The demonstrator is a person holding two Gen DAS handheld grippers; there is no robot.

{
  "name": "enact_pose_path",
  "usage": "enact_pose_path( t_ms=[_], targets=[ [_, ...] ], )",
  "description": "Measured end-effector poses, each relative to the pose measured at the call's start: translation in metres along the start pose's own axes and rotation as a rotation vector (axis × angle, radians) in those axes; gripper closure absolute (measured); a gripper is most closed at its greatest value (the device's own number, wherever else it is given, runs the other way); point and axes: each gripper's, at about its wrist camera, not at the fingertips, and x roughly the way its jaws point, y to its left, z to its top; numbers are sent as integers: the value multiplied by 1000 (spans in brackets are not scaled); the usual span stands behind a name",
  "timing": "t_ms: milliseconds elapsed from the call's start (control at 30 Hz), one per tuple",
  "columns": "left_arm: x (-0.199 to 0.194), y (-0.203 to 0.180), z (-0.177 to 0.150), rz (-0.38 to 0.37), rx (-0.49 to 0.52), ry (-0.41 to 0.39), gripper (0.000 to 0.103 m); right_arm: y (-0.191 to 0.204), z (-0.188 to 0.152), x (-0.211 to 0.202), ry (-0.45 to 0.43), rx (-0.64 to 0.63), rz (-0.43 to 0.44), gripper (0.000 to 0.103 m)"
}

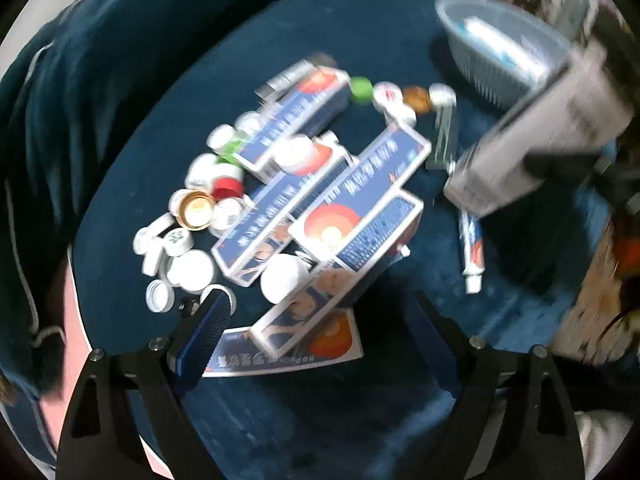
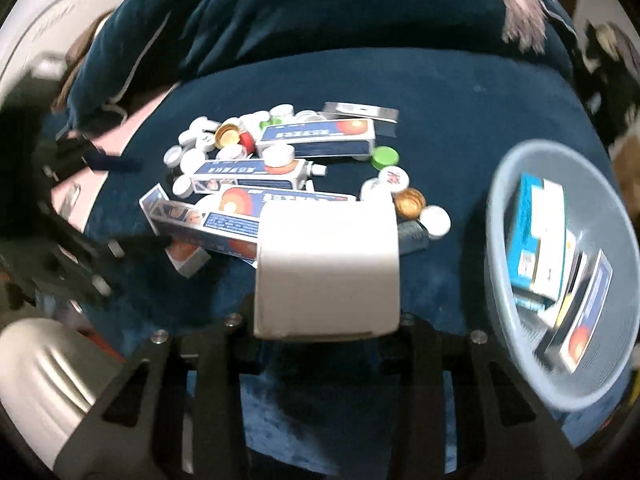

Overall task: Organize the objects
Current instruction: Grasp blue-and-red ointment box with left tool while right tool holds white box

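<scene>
- Right gripper (image 2: 326, 320) clamped on a plain white box (image 2: 326, 264), raised above the dark blue cloth (image 2: 440, 92).
- Left gripper (image 1: 320, 332) spread wide, empty, above the pile of toothpaste boxes (image 1: 320, 200) and bottle caps (image 1: 192, 268).
- Grey basket (image 2: 516, 352) at right, cartons inside.

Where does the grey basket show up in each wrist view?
Left wrist: basket at upper right, beyond the pile of boxes.
Right wrist: basket at the right edge, boxes inside.
Shared landmark: green cap on the blue cloth.
</scene>
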Motion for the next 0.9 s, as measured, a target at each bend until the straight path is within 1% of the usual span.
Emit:
enact_pose_path(
  t_ms=[67,133,167,233,267,333,400,533,600,700,800,900],
  targets=[
    [12,-5,2,4,22,37,15,-5,-4,0,-3,24,-5,66],
    [21,-5,5,-10,15,67,18,-8,-8,1,2,40,2,66],
    [22,-5,5,-20,8,71,25,-11,-9,2,3,49,6,66],
    [23,-1,8,-49,-20,74,53,-15,-10,3,-3,80,19,66],
    [24,2,9,-76,-42,83,56,-19,-10,4,-8,104,31,66],
    [24,7,9,-113,-72,78,57,-25,-7,6,-21,135,46,66],
    [23,10,8,-162,-93,72,62,-29,-3,8,-34,166,60,66],
    [17,17,6,-276,-142,56,69,-34,9,11,-51,202,83,66],
    [13,24,4,-335,-173,38,72,-33,16,12,-50,207,74,66],
    [8,35,0,-396,-226,12,73,-36,25,13,-36,225,69,66],
    [3,42,-1,-428,-264,-9,73,-40,32,13,-8,245,79,66],
    [0,46,-1,-434,-277,-23,73,-42,35,6,6,241,89,66]
  ],
)
